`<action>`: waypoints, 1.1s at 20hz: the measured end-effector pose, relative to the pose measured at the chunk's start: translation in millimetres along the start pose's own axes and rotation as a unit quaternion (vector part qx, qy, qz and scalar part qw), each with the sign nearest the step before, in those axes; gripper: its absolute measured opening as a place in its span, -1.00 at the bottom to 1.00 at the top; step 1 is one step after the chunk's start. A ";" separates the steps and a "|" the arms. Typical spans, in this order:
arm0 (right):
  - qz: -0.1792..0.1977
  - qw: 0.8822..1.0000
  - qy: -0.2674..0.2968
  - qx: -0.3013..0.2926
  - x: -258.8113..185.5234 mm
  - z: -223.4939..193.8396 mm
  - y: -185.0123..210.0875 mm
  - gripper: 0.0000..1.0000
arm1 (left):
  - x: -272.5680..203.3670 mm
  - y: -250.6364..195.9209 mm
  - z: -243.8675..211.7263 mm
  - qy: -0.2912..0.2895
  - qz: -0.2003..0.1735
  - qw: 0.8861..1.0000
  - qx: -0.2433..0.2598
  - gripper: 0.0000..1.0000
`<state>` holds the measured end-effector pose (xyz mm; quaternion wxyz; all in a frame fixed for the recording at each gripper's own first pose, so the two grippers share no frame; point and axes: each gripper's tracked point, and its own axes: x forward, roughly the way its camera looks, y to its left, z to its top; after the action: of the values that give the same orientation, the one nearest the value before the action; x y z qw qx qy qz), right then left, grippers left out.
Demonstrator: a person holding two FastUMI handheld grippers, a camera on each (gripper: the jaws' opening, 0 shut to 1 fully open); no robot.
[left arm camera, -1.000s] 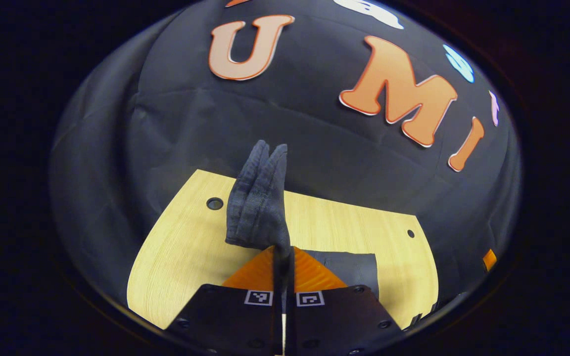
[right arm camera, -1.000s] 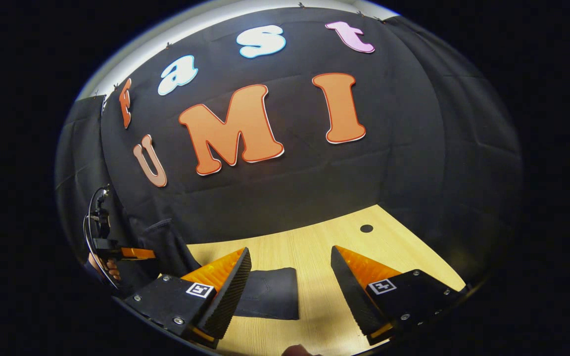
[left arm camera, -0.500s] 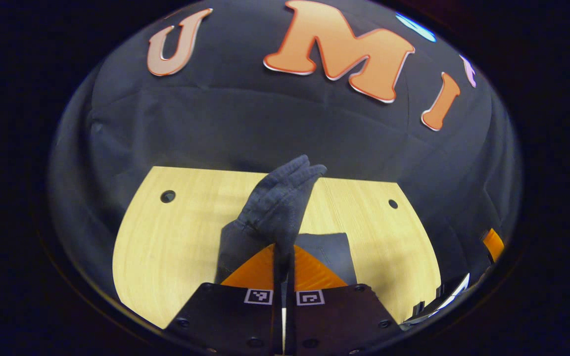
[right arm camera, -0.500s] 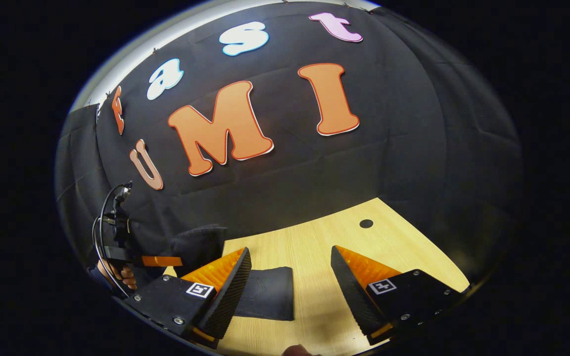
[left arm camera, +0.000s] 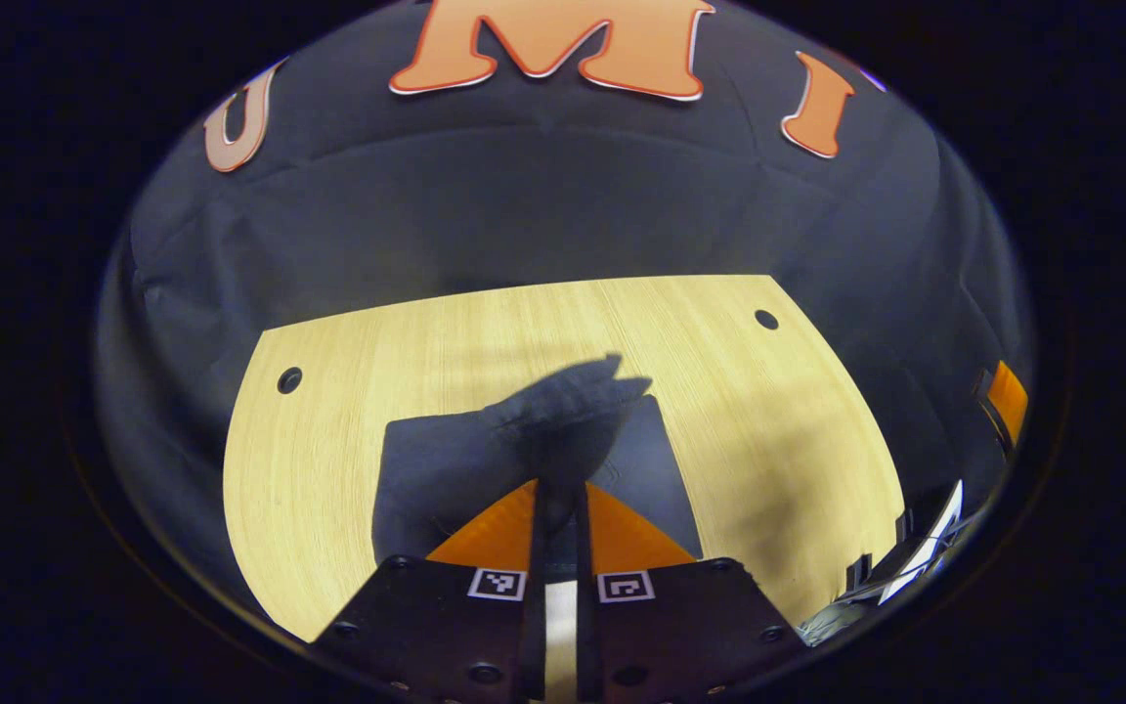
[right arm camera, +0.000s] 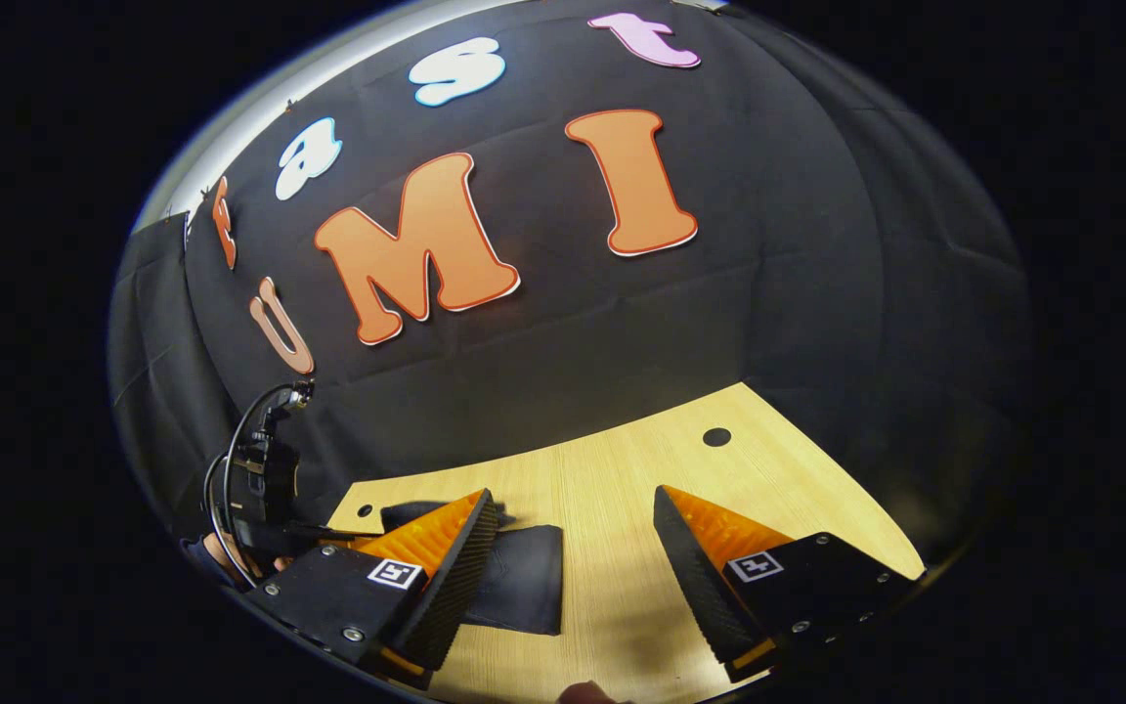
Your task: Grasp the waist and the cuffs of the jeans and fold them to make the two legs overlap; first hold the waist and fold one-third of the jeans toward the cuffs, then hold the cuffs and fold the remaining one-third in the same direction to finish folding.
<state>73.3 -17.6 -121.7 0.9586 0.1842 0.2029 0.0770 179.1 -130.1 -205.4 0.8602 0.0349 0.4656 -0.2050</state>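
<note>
The dark jeans [left arm camera: 446, 464] lie folded into a short stack on the wooden table [left arm camera: 348, 381]. My left gripper [left arm camera: 559, 499] is shut on the cuff end [left arm camera: 573, 401], which it holds low over the stack. In the right gripper view the folded jeans [right arm camera: 522, 577] show as a dark slab partly behind my right gripper's left finger. My right gripper [right arm camera: 573, 548] stands open above the table with nothing between its fingers. The left gripper [right arm camera: 265, 489] and the hand holding it appear at the far left of that view.
Small round holes [left arm camera: 289, 379] [left arm camera: 766, 319] sit near the table's far corners, one of them also in the right gripper view [right arm camera: 716, 436]. Black cloth walls close in behind the table. Part of the right gripper [left arm camera: 998, 401] shows at the right edge.
My left gripper has come down and forward with the cuff end, from raised above the table to low over the folded stack. The right gripper has stayed open and nearly still.
</note>
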 end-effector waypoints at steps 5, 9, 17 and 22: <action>0.022 1.000 0.003 -0.010 7.2 -2.7 11.2 0.96 | -31.9 -30.6 23.3 -0.063 -0.045 0.997 0.025 -0.29; 0.041 0.998 -0.015 -0.043 6.6 1.0 32.8 0.95 | -77.8 -21.4 42.2 -0.140 -0.015 0.990 0.027 0.55; 0.113 0.980 -0.065 -0.151 -7.8 -6.4 103.6 0.95 | -161.1 13.3 33.6 -0.260 0.071 0.963 0.017 0.80; 0.144 0.970 -0.073 -0.183 -16.3 -21.5 137.2 0.95 | -204.7 17.6 29.9 -0.355 0.107 0.929 0.018 0.88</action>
<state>39.5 111.9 -81.3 0.9672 0.0380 0.0863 0.2360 110.7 -56.0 -23.9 0.9853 0.0246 0.1198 -0.1192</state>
